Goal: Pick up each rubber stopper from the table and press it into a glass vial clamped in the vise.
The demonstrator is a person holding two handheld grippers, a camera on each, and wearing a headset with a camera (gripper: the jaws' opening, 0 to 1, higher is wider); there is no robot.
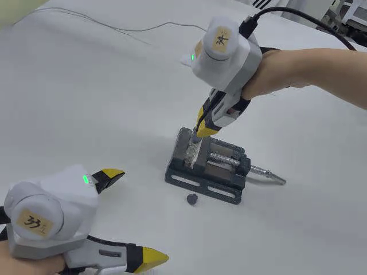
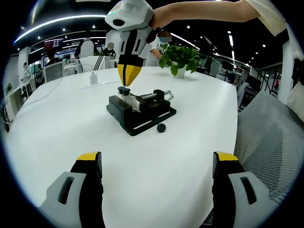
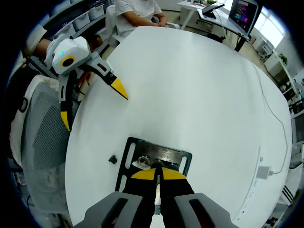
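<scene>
Stopper (image 1: 192, 199), small and dark, lies loose on the white desk (image 1: 86, 103), just beside the vise's (image 1: 221, 172) base on the side nearer the person. The vise is black, with its screw handle sticking out to the right in the head view. The vial (image 1: 192, 152) stands upright, clamped between the vise's plates. A second stopper (image 3: 156, 165) sits at the vial's mouth.

The right gripper (image 1: 198, 136) points steeply down over the vise. Its fingers (image 3: 147, 175) are pressed together, with their yellow tips right at the second stopper; whether they touch it I cannot tell. In the head view this gripper and the hand holding it hide the vial's mouth.

The left gripper (image 1: 136, 215) is low and near the person, well apart from the vise, with its fingers spread wide and holding nothing. Bare desk lies between it and the loose Stopper.

Farther off, a thin cable (image 1: 114, 26) trails across the desk to a white adapter (image 2: 93, 78). A potted plant (image 2: 180, 57) stands near the far edge. A mesh chair (image 2: 270, 137) sits at the desk's side, and a person (image 3: 137, 9) is seated at the desk.
</scene>
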